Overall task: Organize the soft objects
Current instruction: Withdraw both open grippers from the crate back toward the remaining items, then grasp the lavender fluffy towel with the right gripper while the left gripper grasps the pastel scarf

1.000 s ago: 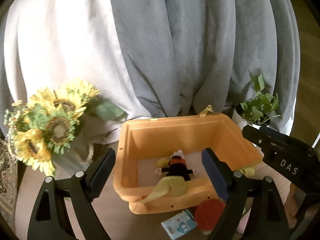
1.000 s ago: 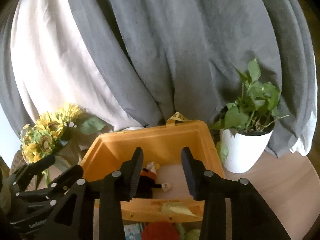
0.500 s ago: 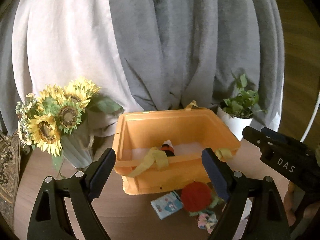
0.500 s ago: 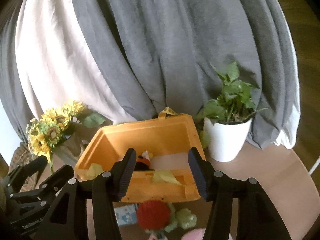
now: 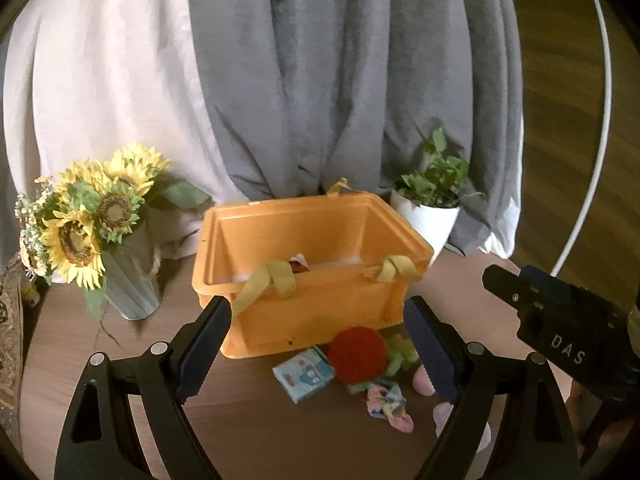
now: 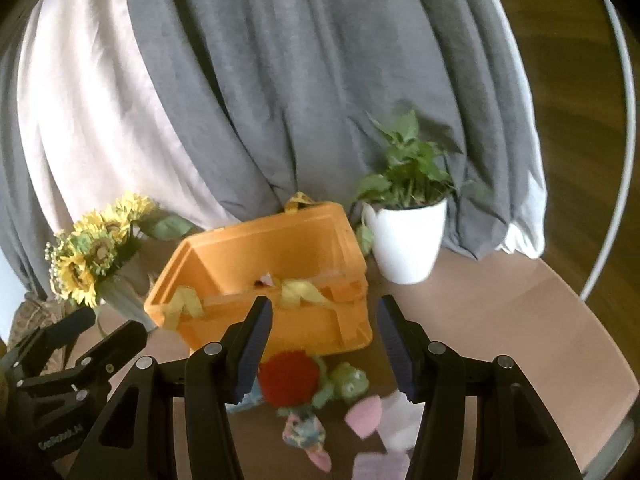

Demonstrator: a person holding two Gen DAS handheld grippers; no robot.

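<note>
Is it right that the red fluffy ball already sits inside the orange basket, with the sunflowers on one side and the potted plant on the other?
Not quite: the red fluffy ball lies on the table in front of the orange basket, as the left wrist view shows. The sunflowers and potted plant do flank it.

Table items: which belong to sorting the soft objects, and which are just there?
Job: orange basket; red plush ball; green plush; patterned cloth; pink soft pieces; small blue packet.
Bystanders: sunflower vase; potted plant; curtains.

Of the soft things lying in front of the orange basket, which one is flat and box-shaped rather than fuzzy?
The small light-blue cloth book, lying left of the red pompom. It has straight edges and printed pictures; the others are fluffy or crumpled.
</note>
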